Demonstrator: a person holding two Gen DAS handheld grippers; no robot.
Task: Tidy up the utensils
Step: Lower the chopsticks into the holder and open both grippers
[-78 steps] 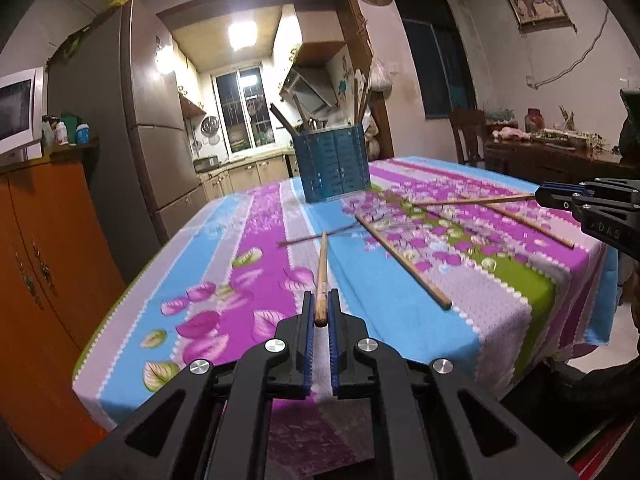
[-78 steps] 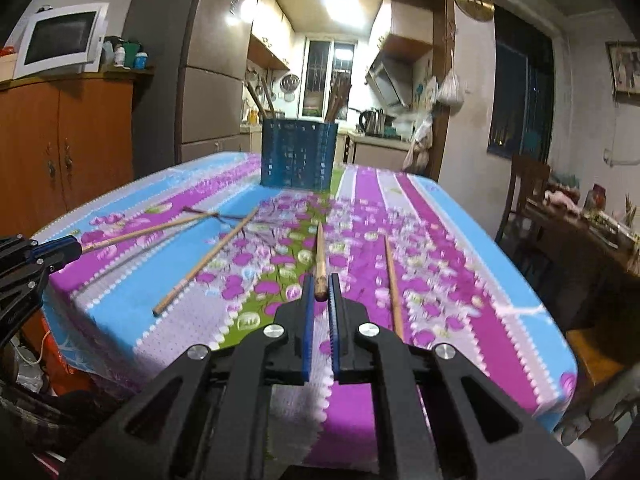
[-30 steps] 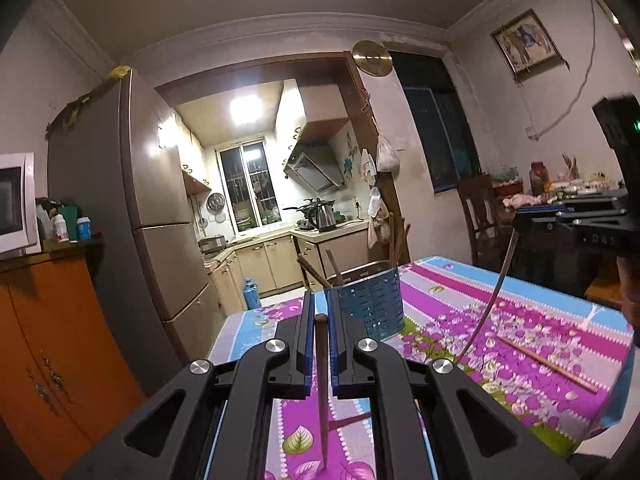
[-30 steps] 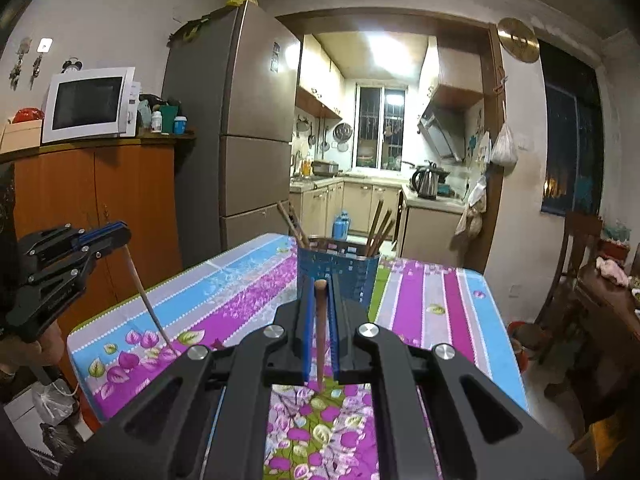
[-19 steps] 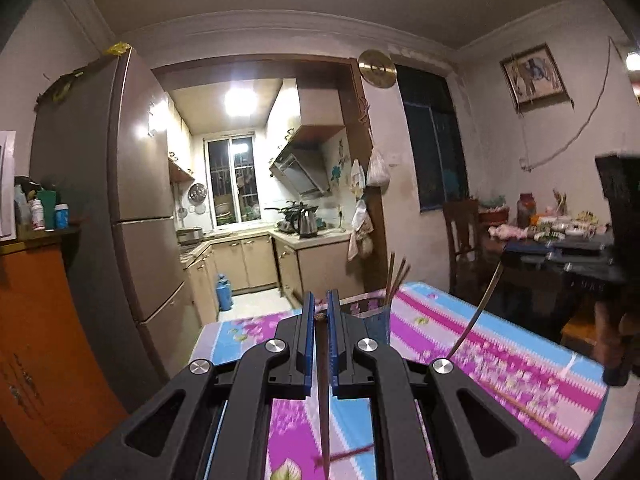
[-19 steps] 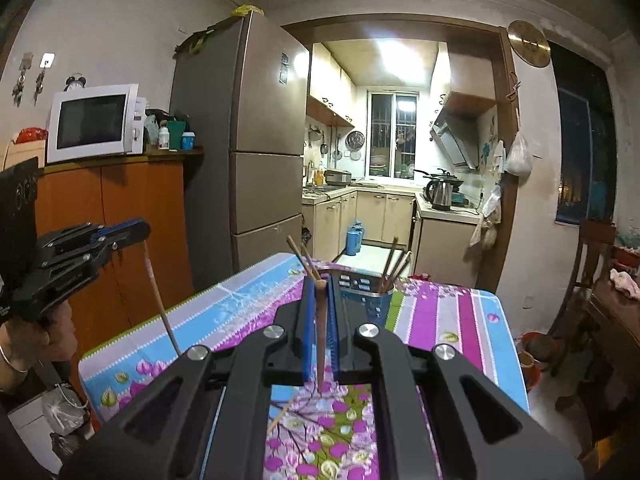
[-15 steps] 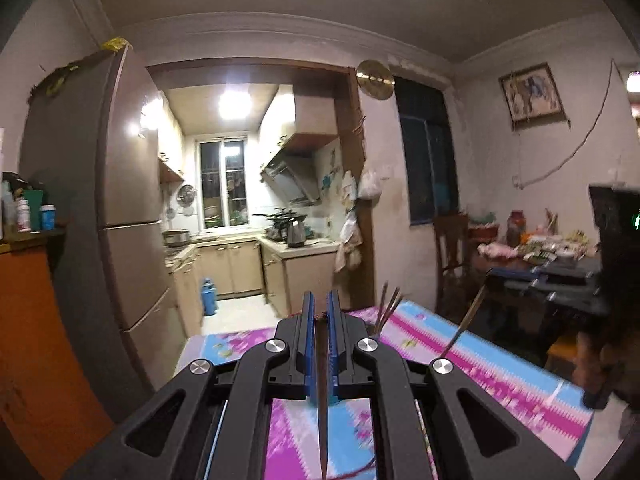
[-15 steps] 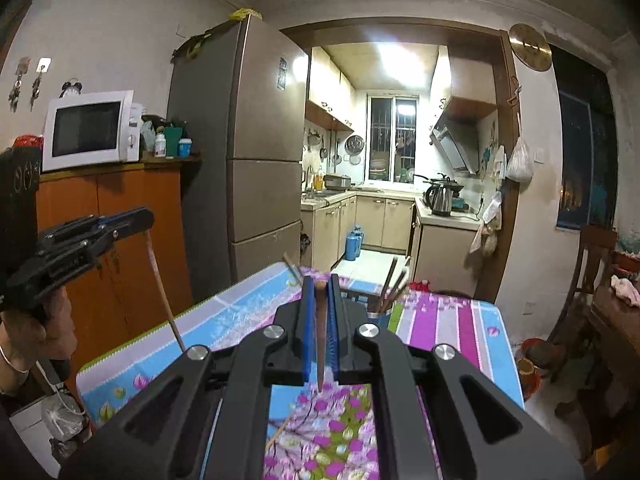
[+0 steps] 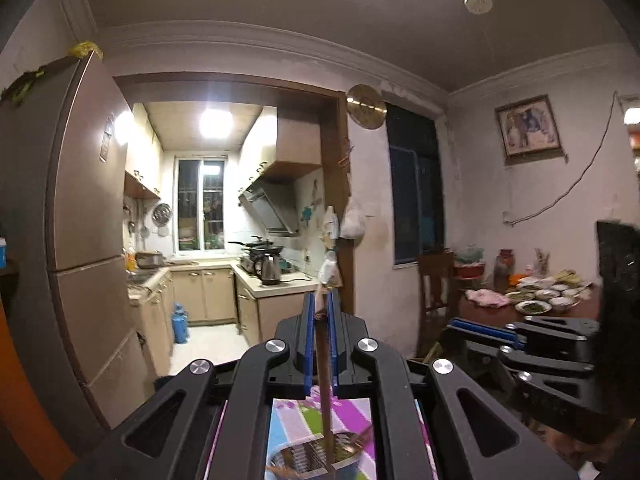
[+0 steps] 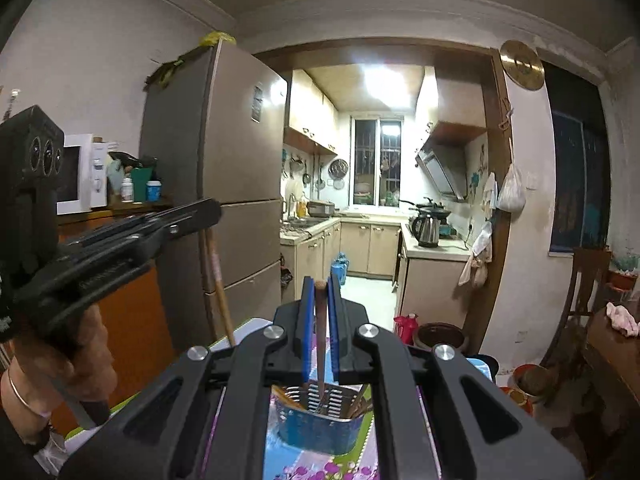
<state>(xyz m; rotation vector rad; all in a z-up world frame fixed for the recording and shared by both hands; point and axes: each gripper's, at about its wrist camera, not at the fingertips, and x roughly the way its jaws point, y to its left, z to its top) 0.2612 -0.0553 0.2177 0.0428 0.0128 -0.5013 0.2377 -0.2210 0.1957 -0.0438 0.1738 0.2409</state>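
My left gripper (image 9: 319, 304) is shut on the top of a wooden chopstick (image 9: 324, 380) that hangs straight down. Its lower end reaches into the blue slotted utensil holder (image 9: 296, 460) below. My right gripper (image 10: 320, 284) is shut on a second chopstick (image 10: 321, 352), also hanging upright, with its tip just over the holder (image 10: 316, 432). Several chopsticks lean inside the holder. In the right wrist view the left gripper (image 10: 208, 210) shows at the left with its chopstick (image 10: 220, 292) dangling. The right gripper (image 9: 456, 326) appears at the right of the left wrist view.
The holder stands on a flowered tablecloth (image 10: 304, 468). A tall fridge (image 10: 240, 160) and an orange cabinet (image 10: 132, 320) with a microwave (image 10: 80, 176) stand to the left. A chair (image 9: 434, 292) and a side table with dishes (image 9: 532, 304) are to the right. A hand (image 10: 80, 352) holds the left gripper.
Both grippers have risen and moved forward over the table with their chopsticks. The holder, earlier ahead of the fingers, now lies directly below them, and most of the table has dropped out of view.
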